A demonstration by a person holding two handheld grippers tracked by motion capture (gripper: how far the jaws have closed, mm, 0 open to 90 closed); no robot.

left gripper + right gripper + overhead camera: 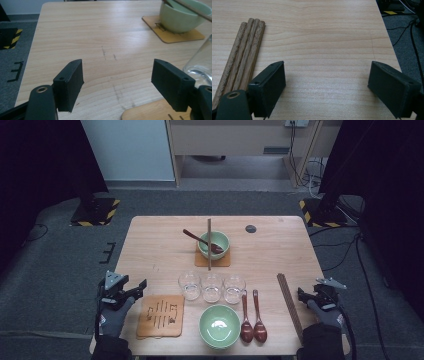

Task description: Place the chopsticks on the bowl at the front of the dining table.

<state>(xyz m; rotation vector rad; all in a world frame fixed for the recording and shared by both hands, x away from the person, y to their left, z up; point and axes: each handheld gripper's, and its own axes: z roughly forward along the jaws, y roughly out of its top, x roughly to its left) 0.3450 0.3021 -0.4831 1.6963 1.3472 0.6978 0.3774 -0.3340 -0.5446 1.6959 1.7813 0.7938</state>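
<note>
High view: wooden table, grey carpet.

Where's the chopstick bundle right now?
High view: the chopstick bundle lies near the table's right edge, between the spoons and the right gripper, untouched.

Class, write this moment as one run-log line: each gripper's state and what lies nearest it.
left gripper: jaws open, empty, beside near coaster | right gripper: jaws open, empty, beside chopsticks | table: set

Three glasses stand mid-table; the near bowl at six o'clock, the far bowl at twelve.
</note>
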